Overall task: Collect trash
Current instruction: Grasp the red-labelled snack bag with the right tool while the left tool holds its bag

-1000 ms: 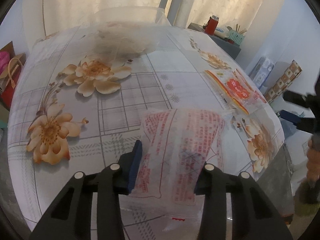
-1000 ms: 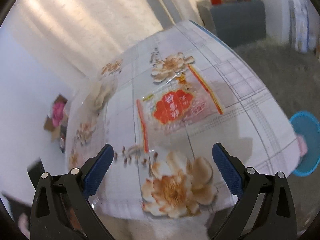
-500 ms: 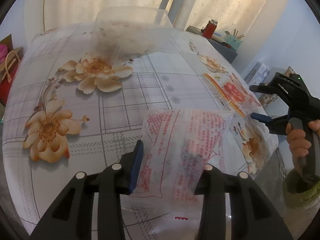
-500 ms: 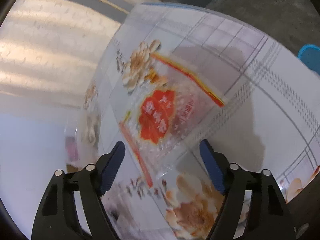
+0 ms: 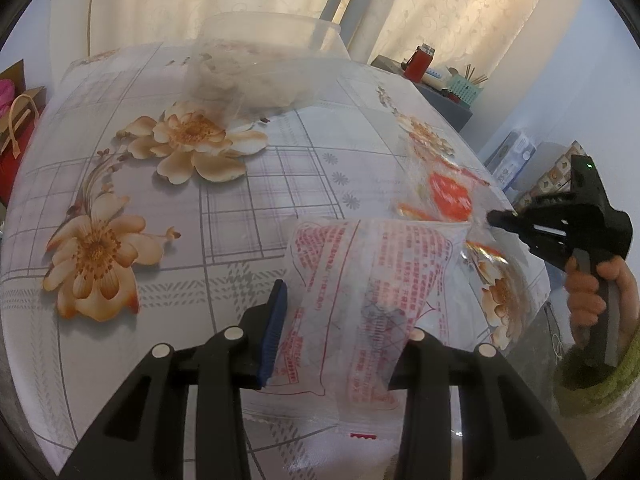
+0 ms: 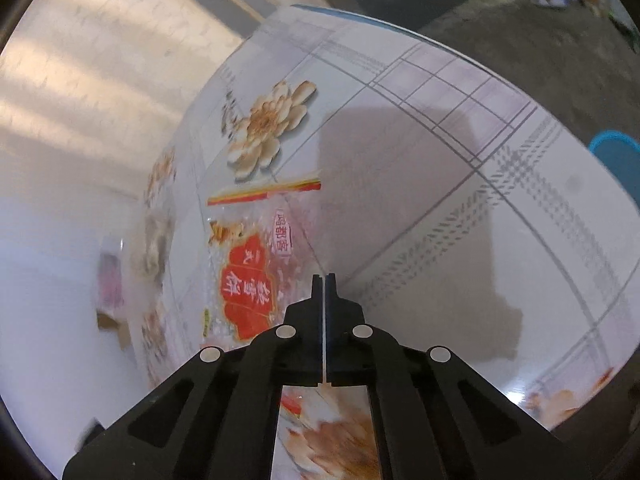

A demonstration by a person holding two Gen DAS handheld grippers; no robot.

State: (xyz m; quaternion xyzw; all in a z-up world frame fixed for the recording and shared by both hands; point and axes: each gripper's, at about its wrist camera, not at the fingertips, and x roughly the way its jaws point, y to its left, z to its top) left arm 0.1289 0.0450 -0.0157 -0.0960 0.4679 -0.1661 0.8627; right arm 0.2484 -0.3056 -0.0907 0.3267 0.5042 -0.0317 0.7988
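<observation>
Had snapped the right claw [image 6: 324,280] fully shut, from wide open a second before, with the tips pinching the near edge of the red-labelled wrapper [image 6: 246,292]. Looked, in the left wrist view, to have tugged that wrapper up off the surface [image 5: 248,208] at the pinched corner, crumpling it. Probably meant a second piece of trash was now secured and ready to lift away. Kept the left claw [image 5: 340,332] narrowed to a small gap, gripping the clear bag with red print [image 5: 372,272], which stood up between the jaws over the near edge of the surface. Showed a hand [image 5: 592,292] in a green sleeve squeezing the right claw's handle at the far right. Covered the surface in a glossy cloth with grey checks and large peach flowers. Held a clear plastic tub [image 5: 260,68] at the far end. Hung pale patterned curtains [image 5: 200,0] behind, with a dark cabinet carrying a red jar [image 5: 420,62] to one side. Placed a blue basket [image 6: 616,156] on the floor beside the surface, perhaps where the trash belonged.
</observation>
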